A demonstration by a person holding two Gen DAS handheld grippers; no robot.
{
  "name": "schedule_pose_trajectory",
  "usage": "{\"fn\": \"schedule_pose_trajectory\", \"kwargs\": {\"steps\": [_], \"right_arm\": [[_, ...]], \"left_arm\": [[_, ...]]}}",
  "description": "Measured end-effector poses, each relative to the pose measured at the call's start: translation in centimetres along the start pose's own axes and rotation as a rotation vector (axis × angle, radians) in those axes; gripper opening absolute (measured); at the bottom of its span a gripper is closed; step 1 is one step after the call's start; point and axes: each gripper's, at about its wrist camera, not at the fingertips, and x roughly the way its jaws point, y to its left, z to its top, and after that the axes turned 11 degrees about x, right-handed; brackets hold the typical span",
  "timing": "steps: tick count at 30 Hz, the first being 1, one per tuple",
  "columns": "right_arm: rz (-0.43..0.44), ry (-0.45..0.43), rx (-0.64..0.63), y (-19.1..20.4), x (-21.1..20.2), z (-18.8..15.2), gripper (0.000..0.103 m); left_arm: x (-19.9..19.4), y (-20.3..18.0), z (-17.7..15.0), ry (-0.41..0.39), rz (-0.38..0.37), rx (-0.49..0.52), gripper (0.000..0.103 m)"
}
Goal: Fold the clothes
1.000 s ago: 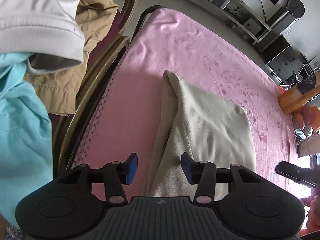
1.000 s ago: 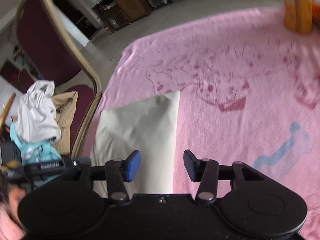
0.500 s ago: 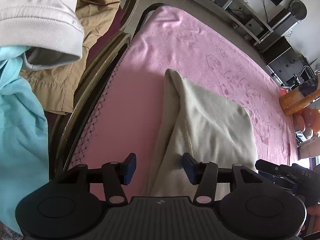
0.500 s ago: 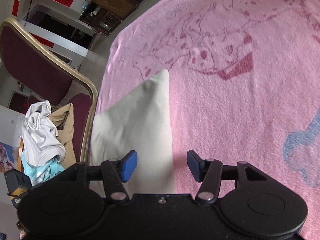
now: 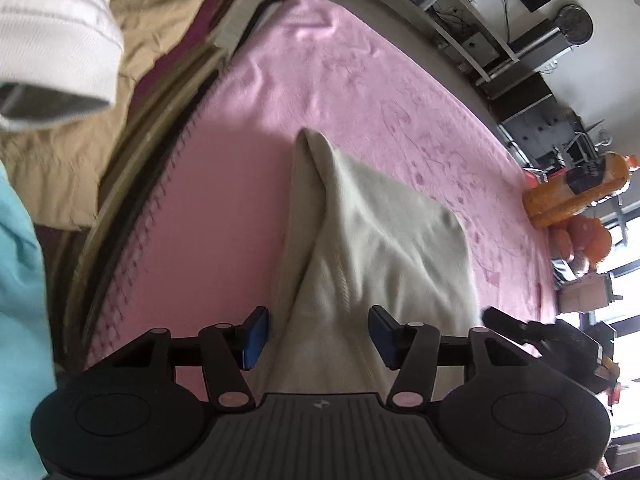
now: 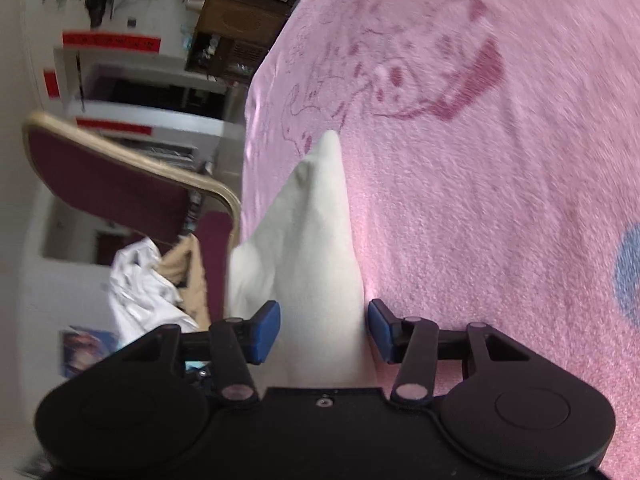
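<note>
Left gripper (image 5: 318,334) opening, right gripper (image 6: 323,330) closing; cream folded garment (image 5: 372,248) straddled at 12 o'clock, ungripped.

The left gripper (image 5: 318,334) is matte black plastic. Two round, domed housings sit at its outer corners, each with a faint pressed circle on top. Between them runs a ribbed grey-black panel bearing a small pale logo near its upper edge. Two angled black arms carry the fingers, each pinned by a pale silver rivet at its base and another at its elbow. The pads (image 5: 256,334) are bright blue.

The right gripper (image 6: 322,330) is the same build: black domes, silver rivets, blue pads (image 6: 267,330). Its middle plate is smooth and dark, with one small screw near the top edge.
</note>
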Motion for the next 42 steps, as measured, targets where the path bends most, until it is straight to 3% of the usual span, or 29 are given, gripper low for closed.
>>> {"fn": "schedule_pose_trajectory", "kwargs": {"steps": [3, 8, 12, 14, 18, 19, 21, 24, 27, 31, 35, 42], "right_arm": [[-0.007, 0.012, -0.045, 0.4, 0.4, -0.2, 0.047], [-0.022, 0.017, -0.088, 0.8, 0.7, -0.5, 0.041], [-0.015, 0.022, -0.072, 0.4, 0.7, -0.4, 0.037], [-0.014, 0.019, -0.073, 0.5, 0.9, -0.6, 0.037], [-0.024, 0.002, -0.078, 1.0, 1.4, -1.3, 0.040], [-0.041, -0.010, -0.076, 1.2, 1.4, -1.4, 0.035], [-0.130, -0.051, -0.130, 2.5, 1.7, -2.4, 0.025], [-0.278, -0.120, -0.276, 5.7, 2.3, -4.6, 0.021], [-0.351, -0.178, -0.393, 8.8, 1.6, -6.9, 0.019], [-0.352, -0.243, -0.485, 12.1, -2.5, -9.6, 0.019], [-0.336, -0.340, -0.500, 13.3, -9.4, -11.9, 0.019], [-0.352, -0.565, -0.412, 10.6, -23.0, -12.7, 0.019]], "left_arm": [[0.6, 0.1, 0.1, 0.025, 0.029, 0.015, 0.064], [1.2, -1.0, 0.5, 0.038, 0.078, 0.122, 0.068], [1.5, -0.5, 0.5, 0.045, -0.010, 0.057, 0.064], [1.6, -1.2, 0.2, 0.040, -0.024, 0.078, 0.064], [1.7, -3.3, -0.6, 0.007, 0.050, 0.158, 0.044], [1.5, -3.7, -0.8, -0.006, 0.071, 0.169, 0.038], [0.9, -4.8, -1.2, -0.034, 0.118, 0.208, 0.029], [-0.3, -7.4, -2.1, -0.083, 0.211, 0.323, 0.022], [-2.0, -10.1, -2.6, -0.140, 0.274, 0.401, 0.020], [-5.6, -13.8, -3.8, -0.226, 0.272, 0.432, 0.020], [-8.3, -19.3, -5.5, -0.291, 0.208, 0.504, 0.020], [-5.1, -31.6, -7.6, -0.319, 0.044, 0.653, 0.020]]}}
